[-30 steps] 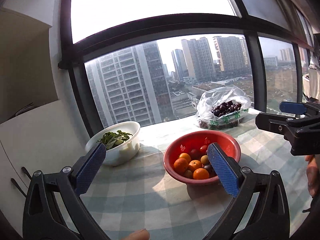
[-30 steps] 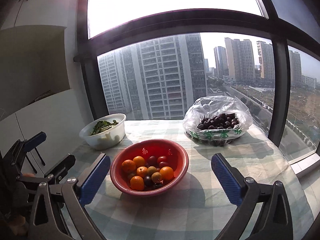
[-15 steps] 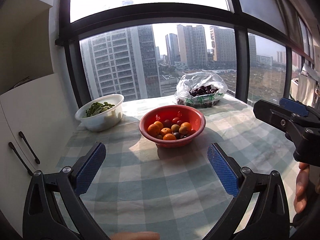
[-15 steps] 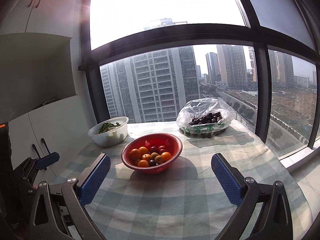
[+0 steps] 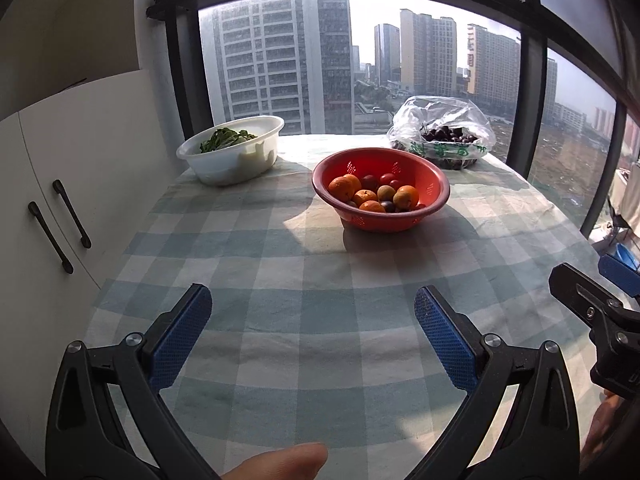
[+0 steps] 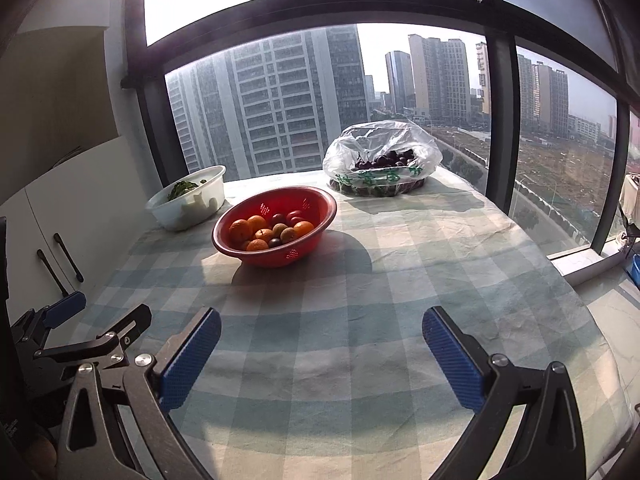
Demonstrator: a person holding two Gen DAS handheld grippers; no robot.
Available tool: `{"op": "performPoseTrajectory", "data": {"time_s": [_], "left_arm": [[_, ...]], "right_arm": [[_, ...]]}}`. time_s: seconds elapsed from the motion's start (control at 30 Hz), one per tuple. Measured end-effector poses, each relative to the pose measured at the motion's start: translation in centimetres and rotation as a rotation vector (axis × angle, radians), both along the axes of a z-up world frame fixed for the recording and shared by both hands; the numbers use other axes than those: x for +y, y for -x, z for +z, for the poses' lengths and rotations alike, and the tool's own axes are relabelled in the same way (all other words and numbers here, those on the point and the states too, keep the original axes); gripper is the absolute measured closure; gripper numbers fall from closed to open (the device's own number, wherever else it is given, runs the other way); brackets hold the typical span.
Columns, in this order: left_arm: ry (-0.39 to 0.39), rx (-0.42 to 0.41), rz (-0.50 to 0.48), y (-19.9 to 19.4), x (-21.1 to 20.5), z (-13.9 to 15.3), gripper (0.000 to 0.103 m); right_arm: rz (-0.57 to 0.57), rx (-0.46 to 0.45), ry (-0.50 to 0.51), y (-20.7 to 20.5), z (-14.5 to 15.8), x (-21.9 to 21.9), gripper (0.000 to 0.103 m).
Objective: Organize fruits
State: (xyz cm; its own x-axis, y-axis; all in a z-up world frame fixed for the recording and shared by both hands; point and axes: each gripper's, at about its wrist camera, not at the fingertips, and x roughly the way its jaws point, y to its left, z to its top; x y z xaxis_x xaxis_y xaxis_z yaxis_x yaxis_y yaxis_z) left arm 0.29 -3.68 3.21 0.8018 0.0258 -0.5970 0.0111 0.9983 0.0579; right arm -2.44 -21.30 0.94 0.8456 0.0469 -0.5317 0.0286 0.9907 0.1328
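A red colander bowl (image 5: 434, 200) (image 6: 320, 208) holds several oranges (image 5: 341, 188) (image 6: 240, 229) and dark plums on the checked tablecloth (image 5: 320, 280) (image 6: 360, 300). A clear plastic bag of dark cherries (image 5: 442, 136) (image 6: 384, 160) stands behind it by the window. My left gripper (image 5: 312, 320) is open and empty, well short of the bowl, over the near cloth. My right gripper (image 6: 322, 344) is open and empty, also near the front edge. Each gripper shows at the edge of the other's view.
A white bowl of green leaves (image 5: 232, 152) (image 6: 188, 202) stands at the back left. White cabinet doors with dark handles (image 5: 60, 224) border the table's left side. A large window (image 6: 320, 100) closes the far side.
Both grippers have pulled back from the bowl toward the table's near edge and tilted down; the bowl now looks smaller and farther. Both stay open.
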Motion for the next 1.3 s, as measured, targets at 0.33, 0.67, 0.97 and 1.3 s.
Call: {"op": "performPoseTrajectory", "data": {"time_s": [0.33, 0.67, 0.97, 1.3], "left_arm": [[0.0, 0.063, 0.01, -0.7, 0.7, -2.4, 0.0], [0.004, 0.081, 0.011, -1.1, 0.8, -3.1, 0.0], [0.003, 0.09, 0.01, -1.1, 0.9, -3.5, 0.0], [0.005, 0.093, 0.011, -1.0, 0.9, -3.6, 0.0]], "right_arm": [[0.03, 0.073, 0.03, -0.3, -1.7, 1.7, 0.0], [0.031, 0.093, 0.039, -0.5, -2.1, 2.0, 0.0], [0.033, 0.109, 0.043, -0.5, -2.3, 2.1, 0.0], [0.03, 0.122, 0.043, -0.6, -2.6, 2.3, 0.0]]}}
